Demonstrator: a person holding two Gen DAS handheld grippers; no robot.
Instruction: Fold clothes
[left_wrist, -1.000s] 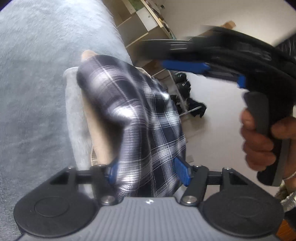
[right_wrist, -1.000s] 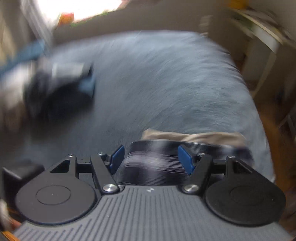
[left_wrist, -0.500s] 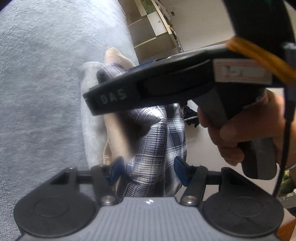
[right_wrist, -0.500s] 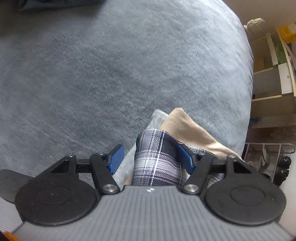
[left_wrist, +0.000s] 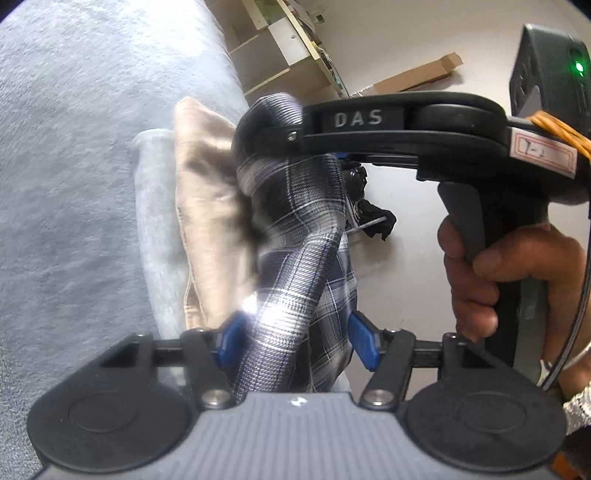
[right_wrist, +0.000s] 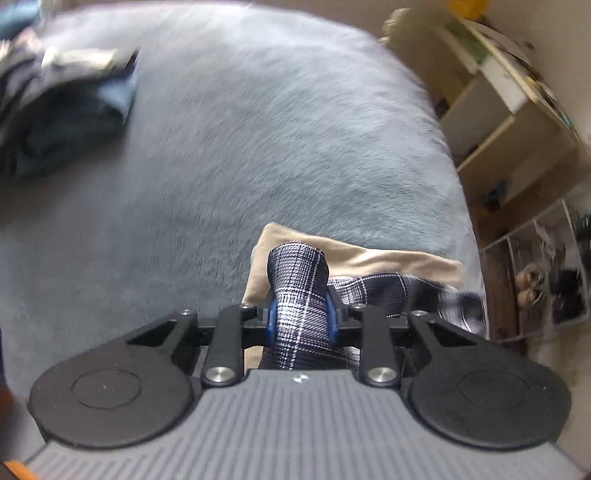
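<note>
A dark blue and white plaid garment (left_wrist: 295, 258) hangs bunched at the bed's edge, over a folded beige garment (left_wrist: 207, 206) and a pale grey one (left_wrist: 155, 221). My left gripper (left_wrist: 295, 343) is open, its blue pads wide apart with the plaid cloth running between them. In the right wrist view my right gripper (right_wrist: 301, 317) is shut on a rolled bunch of the plaid garment (right_wrist: 299, 280), with the beige garment (right_wrist: 369, 258) beyond it. The left wrist view shows the right gripper (left_wrist: 284, 136) from the side, a hand (left_wrist: 498, 266) on its handle.
A grey fleece bed cover (right_wrist: 258, 129) spreads out ahead. A heap of dark clothes (right_wrist: 55, 110) lies at its far left. Off the bed's right edge stand wooden shelves (right_wrist: 498, 110) and a wire shoe rack (right_wrist: 546, 280). A cardboard box (left_wrist: 417, 74) leans on the wall.
My right gripper was open around the plaid cloth and has shut on it, lifting a bunch upward. The left gripper stays open with the cloth between its pads.
</note>
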